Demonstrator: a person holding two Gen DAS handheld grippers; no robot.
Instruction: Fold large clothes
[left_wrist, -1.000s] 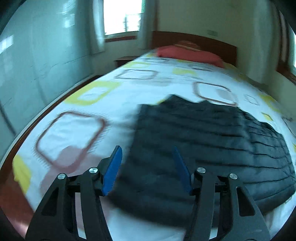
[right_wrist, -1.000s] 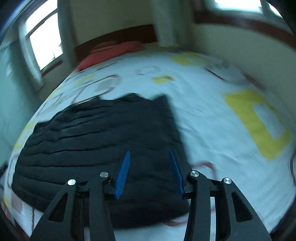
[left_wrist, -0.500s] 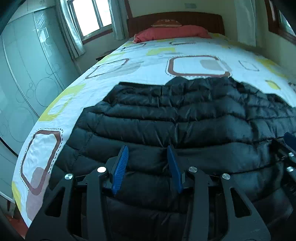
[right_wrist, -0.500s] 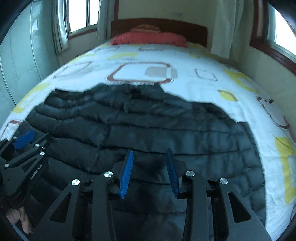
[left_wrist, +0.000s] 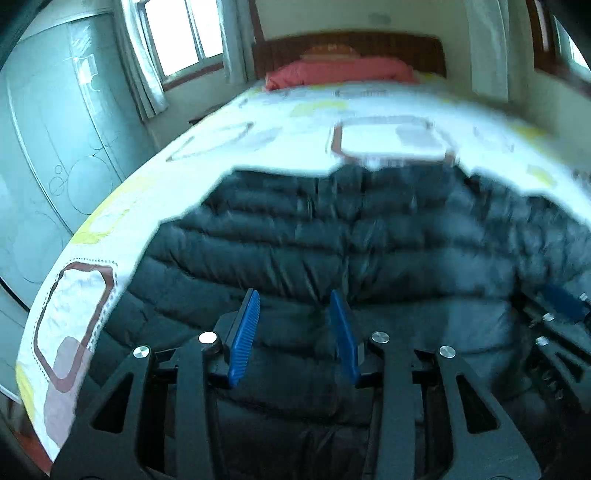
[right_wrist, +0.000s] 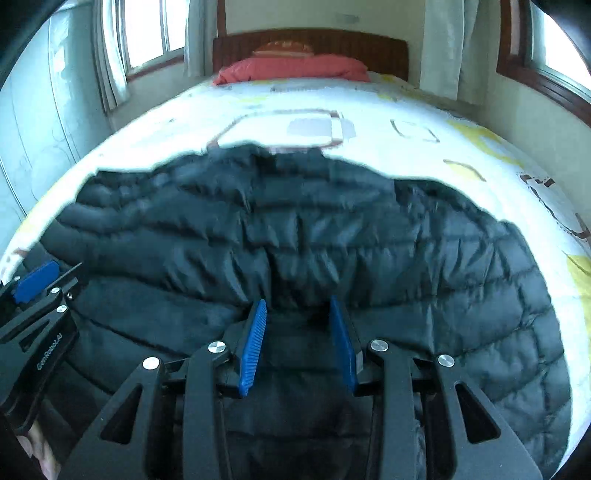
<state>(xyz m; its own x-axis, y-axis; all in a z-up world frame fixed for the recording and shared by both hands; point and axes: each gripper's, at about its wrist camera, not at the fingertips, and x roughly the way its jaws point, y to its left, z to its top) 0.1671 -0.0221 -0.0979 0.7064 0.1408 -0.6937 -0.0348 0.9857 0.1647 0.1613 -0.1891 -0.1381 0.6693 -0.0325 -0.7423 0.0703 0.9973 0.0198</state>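
Jacket (left_wrist: 369, 251) filled the left wrist view, spread on the bed (left_wrist: 258, 147); a second earlier it sat off right. Left gripper (left_wrist: 295, 332) was closing, fabric between. Right view: right gripper (right_wrist: 297, 343) narrow too, jacket bunching between pads, so probably grabbing the hem to fold.

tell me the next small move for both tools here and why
Probably close both the rest of the way: the left tool and right tool each sit low over the black puffer jacket's near edge, pads apart with fabric between them; the left is closing already.
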